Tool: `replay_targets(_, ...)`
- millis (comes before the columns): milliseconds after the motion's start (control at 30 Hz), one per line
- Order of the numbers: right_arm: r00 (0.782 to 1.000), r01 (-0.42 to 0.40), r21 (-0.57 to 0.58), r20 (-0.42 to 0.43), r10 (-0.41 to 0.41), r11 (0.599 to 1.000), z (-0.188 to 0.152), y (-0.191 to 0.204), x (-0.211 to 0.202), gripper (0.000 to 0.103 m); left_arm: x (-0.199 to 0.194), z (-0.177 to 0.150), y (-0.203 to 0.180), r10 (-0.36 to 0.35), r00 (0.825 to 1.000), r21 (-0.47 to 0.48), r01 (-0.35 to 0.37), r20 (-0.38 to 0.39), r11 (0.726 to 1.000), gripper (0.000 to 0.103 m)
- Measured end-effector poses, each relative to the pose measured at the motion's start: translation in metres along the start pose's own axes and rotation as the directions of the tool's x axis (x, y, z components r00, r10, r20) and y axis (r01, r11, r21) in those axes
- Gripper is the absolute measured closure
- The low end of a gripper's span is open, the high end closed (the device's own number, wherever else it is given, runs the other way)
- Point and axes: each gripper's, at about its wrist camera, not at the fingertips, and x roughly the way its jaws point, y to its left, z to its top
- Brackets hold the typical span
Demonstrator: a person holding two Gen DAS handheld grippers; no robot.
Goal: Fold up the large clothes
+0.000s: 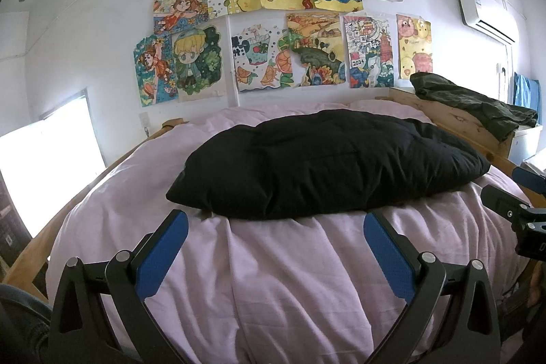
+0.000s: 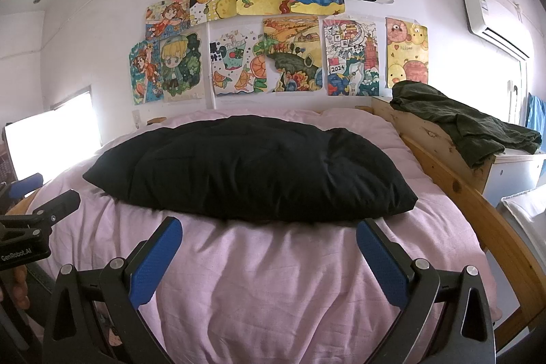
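Bed [image 1: 273,278] with pink cover, black garment [image 1: 327,162] folded into a bundle at bed centre, left gripper [image 1: 274,224] and right gripper [image 2: 268,227] near its front edge, fingers wide, holding nothing

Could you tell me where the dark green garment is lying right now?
In both views the dark green garment lies crumpled at the right, on the wooden bed frame, beyond the black padded garment.

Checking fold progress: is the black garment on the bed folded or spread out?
Folded: the black padded garment lies as one compact, thick bundle on the pink duvet, no sleeves showing.
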Motion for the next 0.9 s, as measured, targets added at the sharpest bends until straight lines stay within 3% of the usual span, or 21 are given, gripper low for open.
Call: replay_targets(900,1.0,0.0,-0.001,0.001,0.0,1.0,-0.0004,-0.0001,-0.0001,0.0,0.0002,-0.0005,0.0038,-0.001,1.0,0.009,0.001,0.0,1.0,0.002)
